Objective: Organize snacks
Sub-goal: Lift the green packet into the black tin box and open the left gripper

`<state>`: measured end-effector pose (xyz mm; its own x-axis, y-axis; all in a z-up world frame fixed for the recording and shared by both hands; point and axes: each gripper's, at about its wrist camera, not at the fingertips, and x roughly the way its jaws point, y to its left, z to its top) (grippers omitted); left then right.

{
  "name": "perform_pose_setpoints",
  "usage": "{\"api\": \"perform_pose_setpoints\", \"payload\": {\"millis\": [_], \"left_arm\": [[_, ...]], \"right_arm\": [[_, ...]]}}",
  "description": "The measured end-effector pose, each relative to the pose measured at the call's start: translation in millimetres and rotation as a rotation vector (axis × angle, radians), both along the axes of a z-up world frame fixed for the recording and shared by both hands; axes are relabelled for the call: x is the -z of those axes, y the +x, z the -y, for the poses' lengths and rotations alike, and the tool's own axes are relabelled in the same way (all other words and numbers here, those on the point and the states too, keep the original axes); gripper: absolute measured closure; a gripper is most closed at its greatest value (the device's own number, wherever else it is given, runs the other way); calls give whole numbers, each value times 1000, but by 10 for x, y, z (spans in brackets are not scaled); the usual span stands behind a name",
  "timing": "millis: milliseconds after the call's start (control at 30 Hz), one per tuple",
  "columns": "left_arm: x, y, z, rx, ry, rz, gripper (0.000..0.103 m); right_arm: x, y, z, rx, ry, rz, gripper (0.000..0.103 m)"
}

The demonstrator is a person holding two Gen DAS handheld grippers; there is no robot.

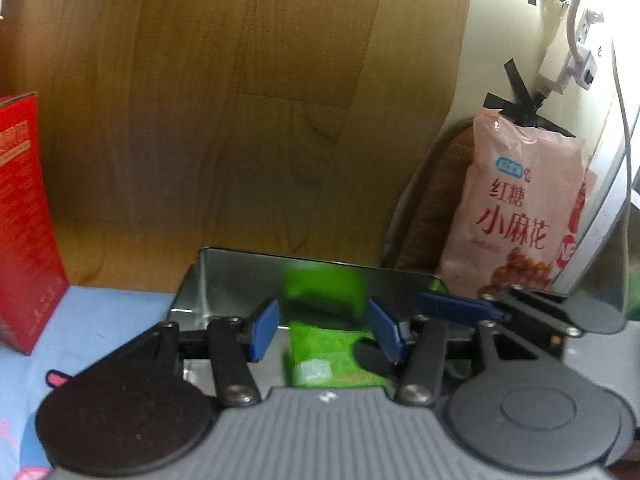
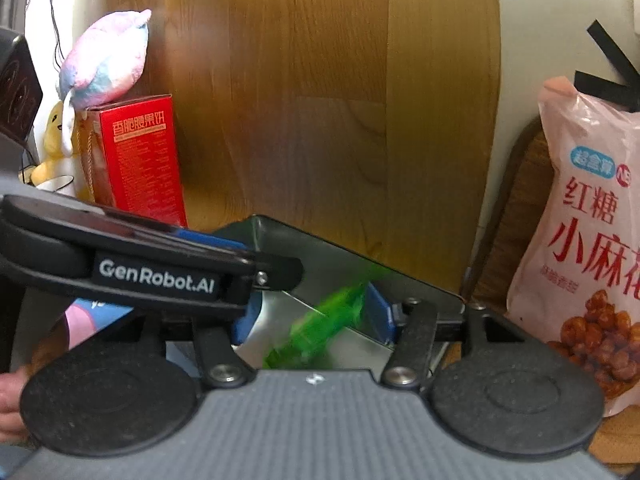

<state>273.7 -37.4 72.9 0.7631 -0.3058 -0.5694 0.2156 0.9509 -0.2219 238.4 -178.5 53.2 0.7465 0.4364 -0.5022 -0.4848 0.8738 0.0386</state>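
Note:
A shiny metal tin (image 1: 224, 284) sits on the blue cloth by the wooden wall; it also shows in the right wrist view (image 2: 320, 256). A green snack packet (image 1: 328, 352) lies inside it, blurred. My left gripper (image 1: 324, 328) is open, its blue fingers either side of the packet without touching. My right gripper (image 2: 312, 316) is open over the tin, with the green packet (image 2: 324, 328) loose and blurred between its fingers. The left gripper's body (image 2: 132, 264) crosses the right wrist view.
A red snack box (image 2: 140, 160) stands left of the tin, also in the left wrist view (image 1: 24, 216). A pink bag of twists (image 2: 592, 240) leans at the right on a brown cushion (image 1: 436, 200). Plush toys (image 2: 104, 56) sit behind the box. A power strip (image 1: 576, 56) hangs upper right.

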Motion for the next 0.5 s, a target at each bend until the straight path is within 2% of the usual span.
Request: {"api": "perform_pose_setpoints", "payload": {"millis": [133,400,500], "left_arm": [[-17,-155,-91,-29,21,10,53],[-121,-486,-275,-73,73,28,53],[-120,-598,-329,-81,71,25,53]], "right_arm": [[-34,-133,88,18,30,16,42],[-125,-710,267,28,144,53,42],[-84,-877,350,43,188,36,35]]}}
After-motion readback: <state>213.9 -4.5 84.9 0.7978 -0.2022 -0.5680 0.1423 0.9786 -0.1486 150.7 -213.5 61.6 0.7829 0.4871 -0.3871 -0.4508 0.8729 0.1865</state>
